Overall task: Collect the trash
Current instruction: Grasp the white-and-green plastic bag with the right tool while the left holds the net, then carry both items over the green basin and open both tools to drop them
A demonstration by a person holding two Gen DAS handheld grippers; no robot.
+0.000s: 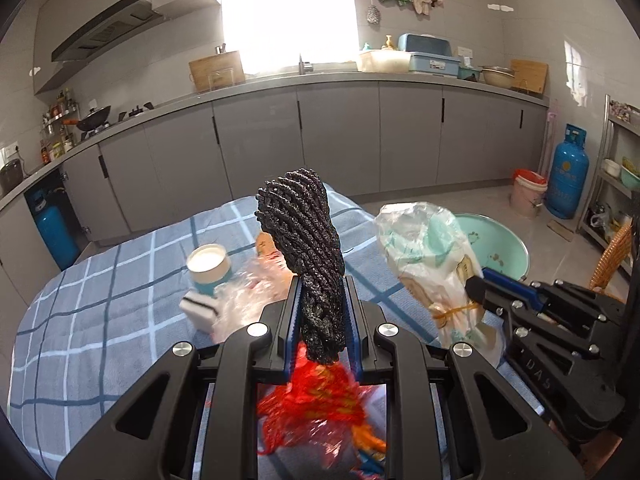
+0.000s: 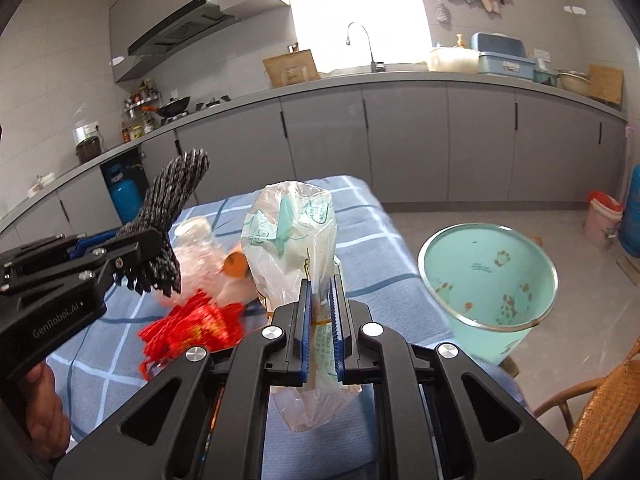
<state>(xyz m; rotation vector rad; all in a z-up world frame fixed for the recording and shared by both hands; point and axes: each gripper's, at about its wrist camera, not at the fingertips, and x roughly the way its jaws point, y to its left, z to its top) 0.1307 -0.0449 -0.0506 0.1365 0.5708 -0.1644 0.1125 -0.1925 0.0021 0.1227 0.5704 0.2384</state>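
Observation:
My left gripper [image 1: 322, 280] is shut on a black knitted glove [image 1: 304, 232], which sticks up above the blue checked tablecloth [image 1: 100, 304]. In the right wrist view the left gripper [image 2: 152, 248] with the black glove [image 2: 172, 200] is at the left. My right gripper [image 2: 322, 280] is shut on a crumpled clear plastic bag with green print [image 2: 292, 232], lifted off the table; that plastic bag [image 1: 424, 248] and the right gripper [image 1: 476, 284] appear at the right in the left wrist view. A mint-green bin [image 2: 488, 276] stands on the floor at the right of the table.
On the cloth lie a paper cup [image 1: 210, 266], a white striped box [image 1: 200, 306], clear wrappers [image 1: 248, 300] and a red net bag [image 2: 188, 328]. A wicker chair [image 2: 600, 412] is at the right. A blue gas cylinder [image 1: 568, 172] and pink bucket [image 1: 528, 192] stand by the cabinets.

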